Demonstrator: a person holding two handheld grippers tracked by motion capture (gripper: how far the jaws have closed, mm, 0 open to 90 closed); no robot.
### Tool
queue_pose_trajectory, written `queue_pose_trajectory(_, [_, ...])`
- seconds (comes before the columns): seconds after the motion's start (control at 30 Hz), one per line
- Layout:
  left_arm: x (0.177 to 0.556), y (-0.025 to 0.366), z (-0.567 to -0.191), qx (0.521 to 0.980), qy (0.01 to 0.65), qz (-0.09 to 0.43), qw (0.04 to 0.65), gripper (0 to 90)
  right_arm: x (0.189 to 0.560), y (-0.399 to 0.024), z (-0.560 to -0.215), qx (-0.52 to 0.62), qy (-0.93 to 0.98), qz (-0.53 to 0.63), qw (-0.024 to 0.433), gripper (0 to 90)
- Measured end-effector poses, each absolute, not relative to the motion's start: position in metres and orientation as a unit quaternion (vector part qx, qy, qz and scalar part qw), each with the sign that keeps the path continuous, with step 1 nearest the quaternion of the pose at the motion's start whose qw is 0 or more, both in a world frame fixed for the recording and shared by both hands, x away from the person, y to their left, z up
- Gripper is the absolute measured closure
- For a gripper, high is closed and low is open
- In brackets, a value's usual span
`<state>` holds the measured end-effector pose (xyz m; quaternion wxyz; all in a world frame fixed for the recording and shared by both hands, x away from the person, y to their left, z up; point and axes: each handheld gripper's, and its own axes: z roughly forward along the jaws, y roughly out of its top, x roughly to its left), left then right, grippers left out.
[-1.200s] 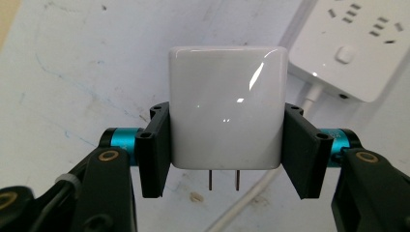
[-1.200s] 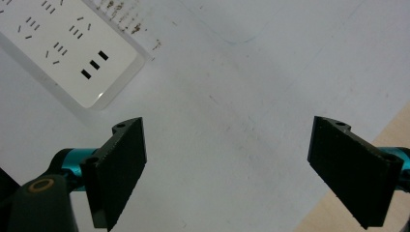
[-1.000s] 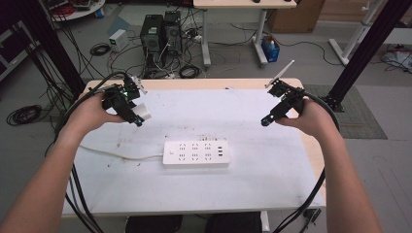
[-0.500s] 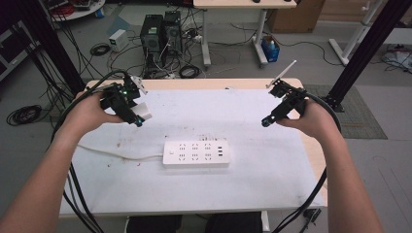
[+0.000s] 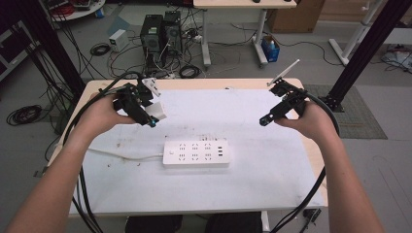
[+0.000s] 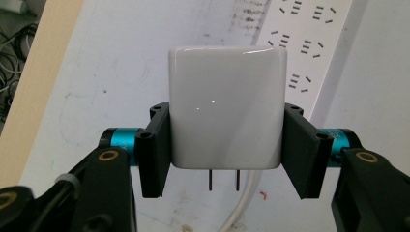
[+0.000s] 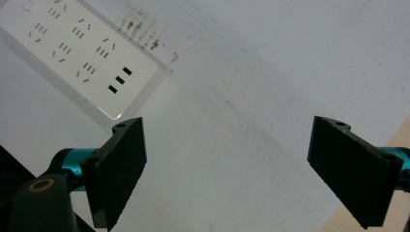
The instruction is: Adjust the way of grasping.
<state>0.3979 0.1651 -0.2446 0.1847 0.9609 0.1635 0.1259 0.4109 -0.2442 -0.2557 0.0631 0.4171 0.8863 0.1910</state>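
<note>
The left hand-held gripper (image 6: pixel 225 145) is clamping a white charger (image 6: pixel 226 106) by its two flat sides, both pads pressing on it, with the two metal prongs (image 6: pixel 224 180) pointing back toward the camera. In the high view the charger (image 5: pixel 158 110) is hanging above the table (image 5: pixel 272 194), up and to the left of the power strip (image 5: pixel 196 154), not touching it. The strip is lying flat near the table's middle, its white cord (image 5: pixel 121 156) running off to the left. The right hand-held gripper (image 7: pixel 227 174) is hovering with its jaws standing wide apart and nothing between them, well to the right of the strip (image 7: pixel 77 53).
</note>
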Motion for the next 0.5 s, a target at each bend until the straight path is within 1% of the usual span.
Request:
queue_pose_trajectory(0.3, [0.396,0.148,-0.251,0.959,0.141,0.128,0.209,42.4,0.410,-0.234,-0.256,0.428,0.874,0.227,0.037,13.3])
queue_pose_trajectory(0.5, [0.394,0.130,-0.254,0.960,0.112,0.125,0.226,42.4,0.409,-0.219,-0.258,0.427,0.860,0.279,-0.024,13.3])
